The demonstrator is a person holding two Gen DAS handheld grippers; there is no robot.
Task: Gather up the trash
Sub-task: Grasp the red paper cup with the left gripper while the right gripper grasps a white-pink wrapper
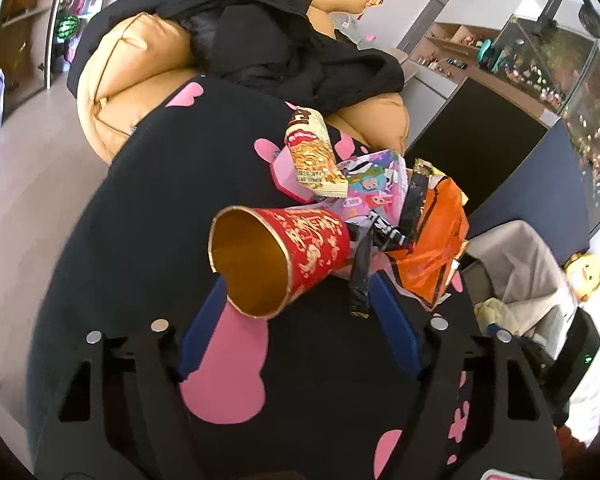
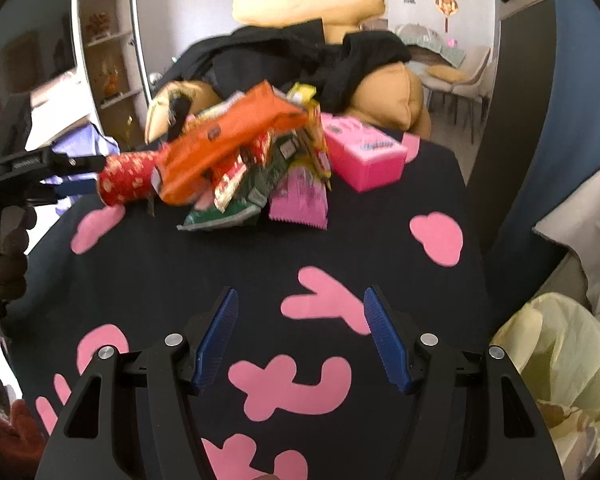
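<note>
A red paper cup (image 1: pixel 276 256) lies on its side at the edge of a wrapper pile (image 1: pixel 380 200) on the black-and-pink bench (image 1: pixel 140 200). Light and crushable, it likely wants a gentle pinch across its rim. The left claw (image 1: pixel 296 312) brackets it, jaws apart, with no pad seen pressing; the right claw (image 2: pixel 300 336) hangs open, empty.
</note>
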